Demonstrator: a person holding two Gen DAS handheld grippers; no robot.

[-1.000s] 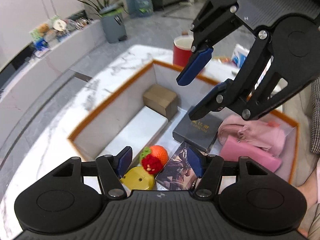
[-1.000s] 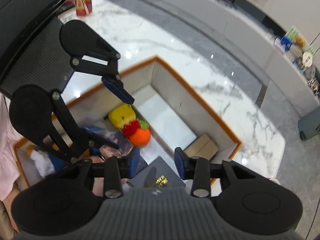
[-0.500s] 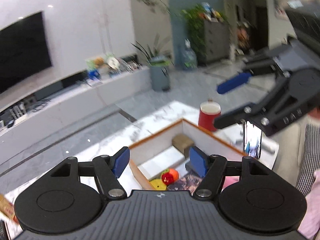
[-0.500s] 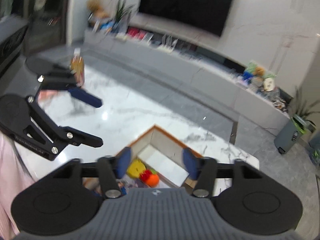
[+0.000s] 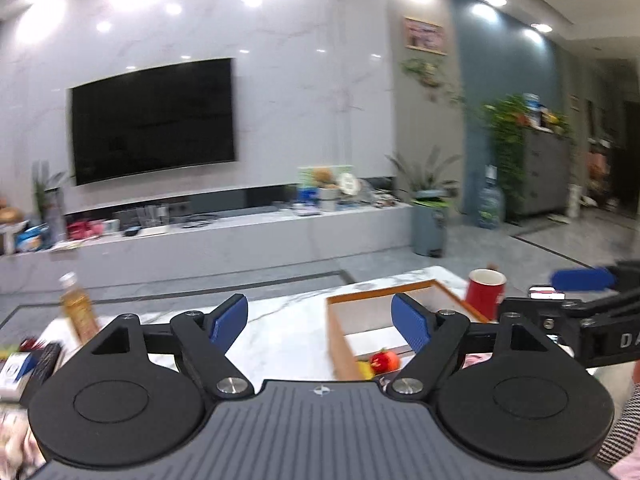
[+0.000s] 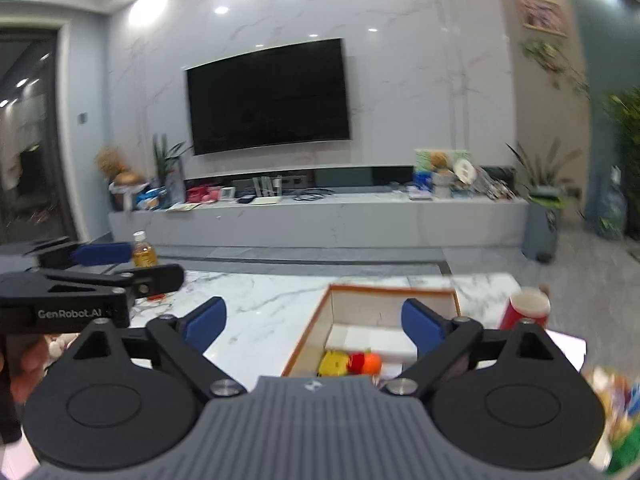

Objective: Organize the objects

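white marble table (image 6: 256, 312), orange-rimmed open box (image 6: 384, 290) on it right of centre, red cup (image 6: 524, 308) just beside box's right wall, amber drink bottle (image 6: 143, 254) upright near far-left edge

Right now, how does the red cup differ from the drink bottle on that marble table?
The red cup is squat, opaque and open-topped; the drink bottle is slimmer, clear, capped and holds amber liquid. The cup stands right of the orange-rimmed box, the bottle far to its left. Both stand upright on the marble table.
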